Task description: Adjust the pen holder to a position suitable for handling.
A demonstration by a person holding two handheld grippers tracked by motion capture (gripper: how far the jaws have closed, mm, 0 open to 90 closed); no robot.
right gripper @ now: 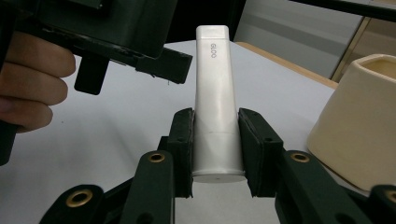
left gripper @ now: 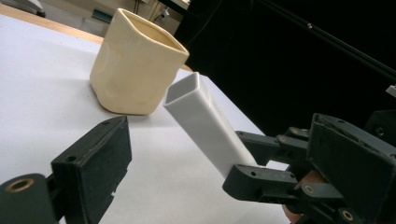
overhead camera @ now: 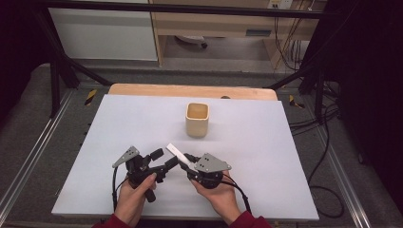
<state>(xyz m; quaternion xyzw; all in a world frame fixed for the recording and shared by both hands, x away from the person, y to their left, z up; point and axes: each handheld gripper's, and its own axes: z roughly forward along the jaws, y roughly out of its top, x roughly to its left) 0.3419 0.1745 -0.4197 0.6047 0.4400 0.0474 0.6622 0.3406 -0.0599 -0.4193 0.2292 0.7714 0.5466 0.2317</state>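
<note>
Low on the white tabletop (overhead camera: 85, 156), the left gripper (overhead camera: 164, 159) has its fingers released, the right gripper (overhead camera: 186, 160) grasps a white tube (overhead camera: 177, 153) pointing toward 11 o'clock, and a cream cup (overhead camera: 196, 119) stands at 12 o'clock.

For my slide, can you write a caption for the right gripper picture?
Right gripper clamps a white tube upright, beside a cream cup.

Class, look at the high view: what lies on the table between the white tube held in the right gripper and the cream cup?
Nothing: the high view shows bare white table between the white tube and the cream cup.
</note>
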